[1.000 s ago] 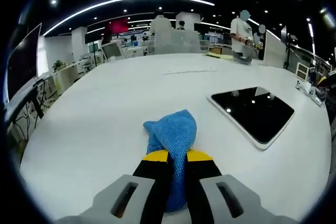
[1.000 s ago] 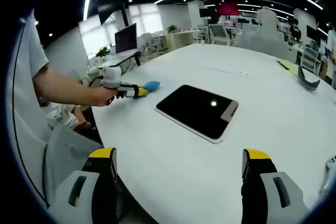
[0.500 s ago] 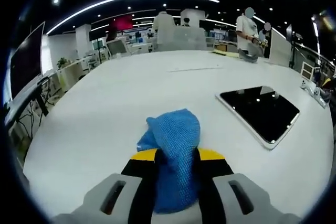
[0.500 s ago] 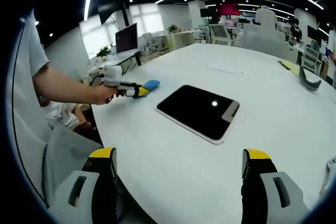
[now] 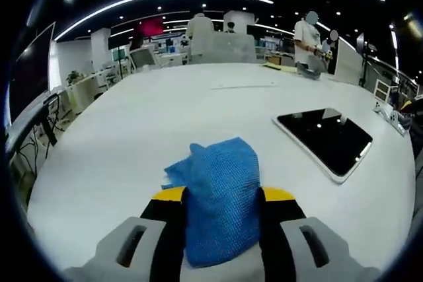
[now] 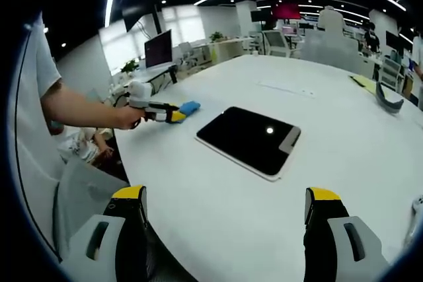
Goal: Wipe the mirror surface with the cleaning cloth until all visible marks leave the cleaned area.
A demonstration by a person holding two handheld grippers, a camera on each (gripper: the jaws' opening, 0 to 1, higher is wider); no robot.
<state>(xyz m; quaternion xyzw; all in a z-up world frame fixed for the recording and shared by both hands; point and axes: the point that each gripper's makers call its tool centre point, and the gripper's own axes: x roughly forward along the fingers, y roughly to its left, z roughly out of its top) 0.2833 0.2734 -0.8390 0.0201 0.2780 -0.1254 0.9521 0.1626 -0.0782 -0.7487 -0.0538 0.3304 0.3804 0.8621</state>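
Note:
The blue cleaning cloth (image 5: pixel 221 193) lies bunched on the white table (image 5: pixel 132 123), between the yellow-tipped jaws of my left gripper (image 5: pixel 223 196). The jaws stand partly open, with the cloth touching both inner sides. The mirror (image 5: pixel 325 138), a dark rectangle with a pale frame, lies flat to the right of the cloth and apart from it. In the right gripper view the mirror (image 6: pixel 248 138) is at the centre, with the left gripper (image 6: pixel 173 115) and cloth (image 6: pixel 190 107) to its left. My right gripper (image 6: pixel 225 196) is open and holds nothing, near the table's edge.
A person's bare arm (image 6: pixel 79 113) holds the left gripper beyond the table's left edge. A grey curved object (image 6: pixel 386 100) and a yellow sheet (image 6: pixel 360 82) lie at the far right. People stand at the table's far side (image 5: pixel 307 41), with desks and monitors behind them.
The left gripper's jaws have spread apart from a tight pinch. The cloth has loosened and widened between them. The right gripper and the mirror have stayed put.

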